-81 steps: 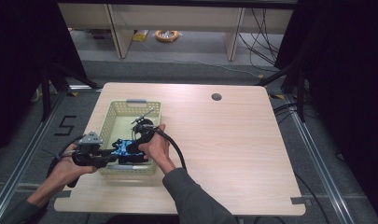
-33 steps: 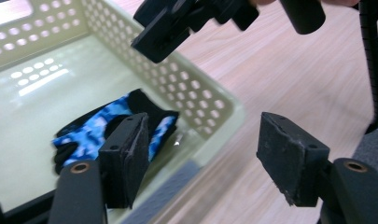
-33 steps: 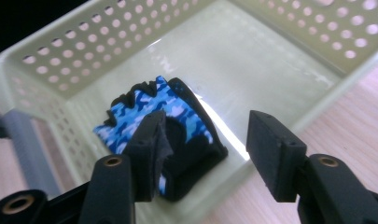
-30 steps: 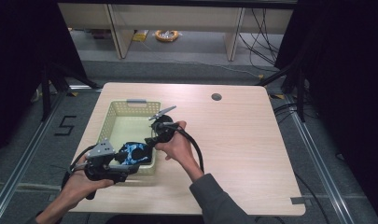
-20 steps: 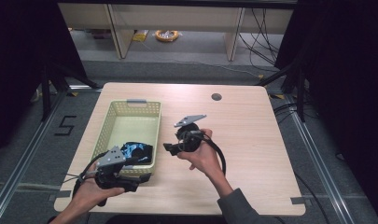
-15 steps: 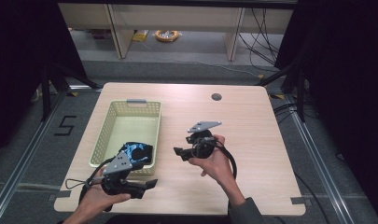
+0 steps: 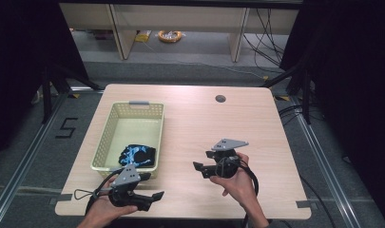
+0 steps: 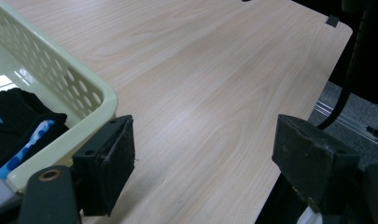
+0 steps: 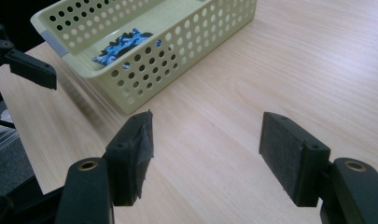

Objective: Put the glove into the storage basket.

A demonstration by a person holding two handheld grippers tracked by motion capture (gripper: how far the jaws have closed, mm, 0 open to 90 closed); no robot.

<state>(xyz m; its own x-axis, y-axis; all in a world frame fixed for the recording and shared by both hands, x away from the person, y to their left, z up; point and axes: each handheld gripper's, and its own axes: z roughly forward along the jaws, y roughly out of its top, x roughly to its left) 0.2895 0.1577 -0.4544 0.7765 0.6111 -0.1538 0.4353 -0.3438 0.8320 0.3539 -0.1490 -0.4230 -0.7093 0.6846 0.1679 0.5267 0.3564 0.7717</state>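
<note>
Since the earlier frames both grippers have been drawn out of the pale yellow perforated plastic basket (image 7: 109, 142) and back over the light wooden table (image 7: 256, 123); the crumpled black and blue patterned cloth (image 7: 138, 156) is left lying in the basket's near end. The cloth is seen as a soft bunched heap, black with bright blue and white patches; no clear long axis or pointing direction can be told. The left gripper (image 7: 154, 195) is held just beside the basket's near corner, its jaws recently opened, wide apart and empty; the right gripper (image 7: 199, 167) is held over bare table, its jaws likewise opened and empty.
</note>
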